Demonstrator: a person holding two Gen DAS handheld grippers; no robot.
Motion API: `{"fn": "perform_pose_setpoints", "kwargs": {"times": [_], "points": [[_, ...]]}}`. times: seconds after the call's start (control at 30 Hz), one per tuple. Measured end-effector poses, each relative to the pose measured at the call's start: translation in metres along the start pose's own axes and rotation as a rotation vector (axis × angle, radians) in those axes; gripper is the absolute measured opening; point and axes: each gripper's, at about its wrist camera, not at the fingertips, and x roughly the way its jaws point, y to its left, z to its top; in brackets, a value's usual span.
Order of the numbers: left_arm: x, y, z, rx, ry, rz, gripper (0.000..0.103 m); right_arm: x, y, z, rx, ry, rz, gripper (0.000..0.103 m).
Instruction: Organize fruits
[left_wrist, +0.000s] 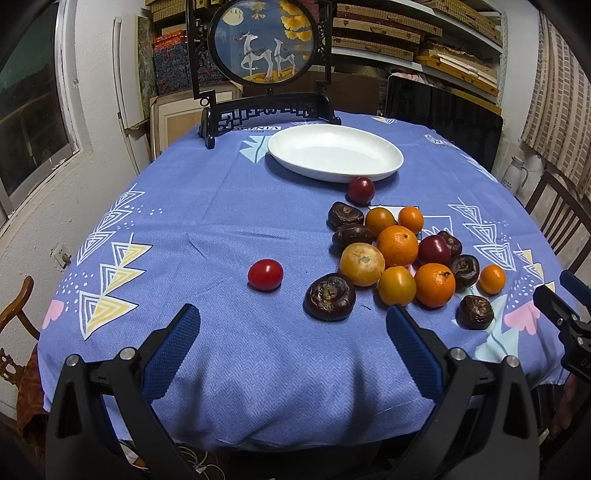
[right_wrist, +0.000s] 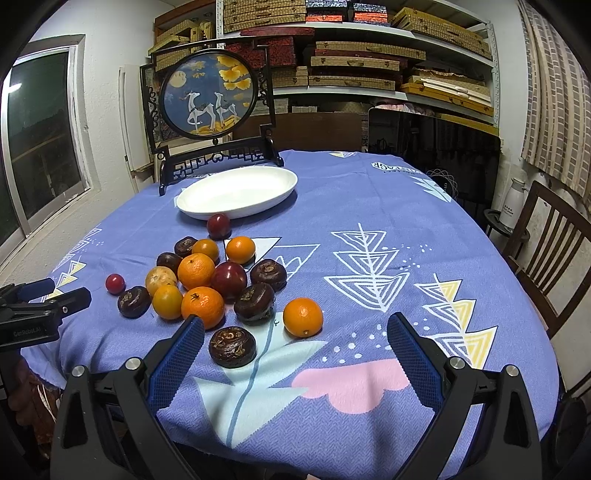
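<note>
A pile of fruit lies on the blue cloth: oranges (left_wrist: 397, 240) (right_wrist: 196, 271), dark brown chestnuts (left_wrist: 330, 297) (right_wrist: 232, 346) and dark red plums (left_wrist: 361, 190) (right_wrist: 218, 226). A red tomato (left_wrist: 265, 274) (right_wrist: 115, 283) lies apart, left of the pile. An empty white oval plate (left_wrist: 334, 152) (right_wrist: 236, 192) sits behind the pile. My left gripper (left_wrist: 293, 321) is open and empty, near the front edge, in front of the tomato and nearest chestnut. My right gripper (right_wrist: 295, 328) is open and empty, with a chestnut and a lone orange (right_wrist: 303, 317) between its fingers' line.
A round deer-picture screen on a black stand (left_wrist: 266, 110) (right_wrist: 218, 151) stands behind the plate. Wooden chairs (right_wrist: 546, 236) (left_wrist: 18, 310) flank the table. Shelves of boxes (right_wrist: 369, 66) line the back wall. The right gripper (left_wrist: 565, 306) shows at the left view's right edge.
</note>
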Motion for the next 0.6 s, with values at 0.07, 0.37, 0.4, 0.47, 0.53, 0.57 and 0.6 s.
{"fn": "perform_pose_setpoints", "kwargs": {"times": [0.07, 0.37, 0.4, 0.47, 0.53, 0.57, 0.6], "points": [[0.0, 0.0, 0.0, 0.0, 0.0, 0.0, 0.099, 0.0, 0.001, -0.001, 0.001, 0.002, 0.001, 0.099], [0.0, 0.0, 0.0, 0.0, 0.0, 0.0, 0.099, 0.0, 0.001, 0.0, -0.001, 0.001, 0.001, 0.099], [0.0, 0.0, 0.0, 0.001, 0.0, 0.0, 0.099, 0.0, 0.0, 0.0, -0.001, 0.002, 0.001, 0.099], [0.0, 0.0, -0.001, 0.006, 0.002, 0.001, 0.099, 0.0, 0.0, -0.001, -0.003, 0.004, 0.007, 0.099], [0.002, -0.001, -0.003, 0.024, 0.009, 0.004, 0.099, 0.003, 0.0, -0.005, -0.015, 0.025, 0.034, 0.099], [0.005, -0.002, -0.006, 0.037, 0.015, 0.006, 0.099, 0.006, -0.001, -0.008, -0.022, 0.042, 0.049, 0.099], [0.008, -0.001, -0.008, 0.045, 0.024, 0.009, 0.099, 0.012, -0.002, -0.013, -0.026, 0.074, 0.07, 0.099]]}}
